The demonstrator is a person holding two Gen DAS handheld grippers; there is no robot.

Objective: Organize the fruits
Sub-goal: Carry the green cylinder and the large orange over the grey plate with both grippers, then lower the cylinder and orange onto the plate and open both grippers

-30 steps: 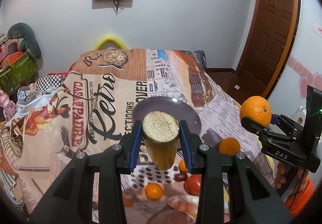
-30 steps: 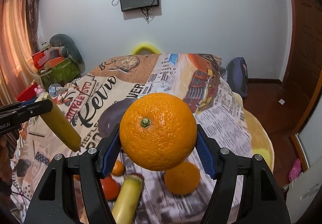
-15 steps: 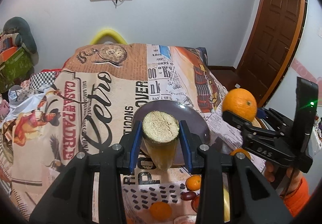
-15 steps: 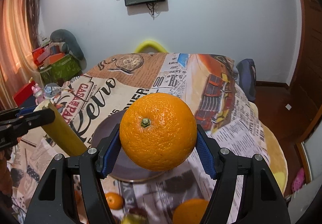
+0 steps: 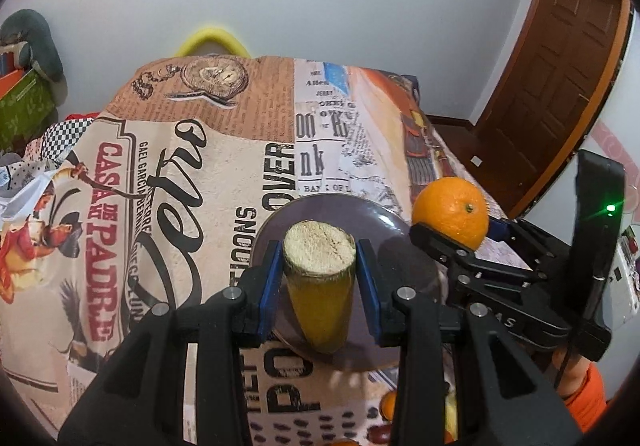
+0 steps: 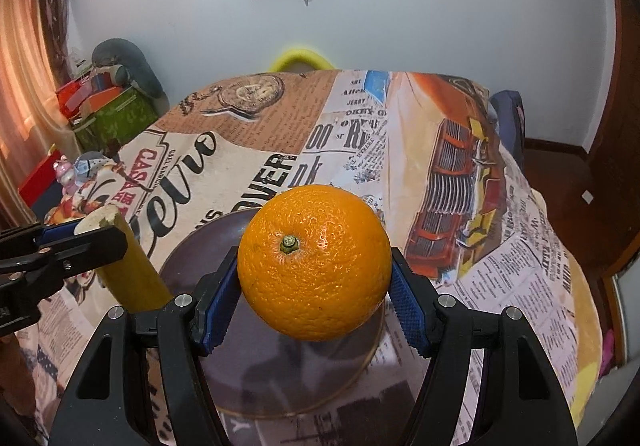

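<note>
My left gripper [image 5: 319, 278] is shut on a yellow-green cut stalk of fruit [image 5: 320, 286], held upright above the near part of a dark purple plate [image 5: 384, 246]. My right gripper [image 6: 314, 292] is shut on a large orange [image 6: 314, 262] and holds it above the same plate [image 6: 280, 378]. In the left wrist view the orange [image 5: 450, 211] hangs over the plate's right rim. In the right wrist view the stalk [image 6: 128, 266] stands at the plate's left edge.
The plate lies on a table under a printed newspaper-pattern cloth [image 5: 180, 173]. Small oranges and dark fruits [image 5: 386, 406] lie on the cloth near me. A yellow chair back [image 5: 212, 41] stands behind the table, a brown door [image 5: 560, 93] at right.
Both grippers moved forward and lower toward the plate with their fruit. The loose fruits on the cloth slid toward the bottom edge of view. The right gripper now hangs over the plate.
</note>
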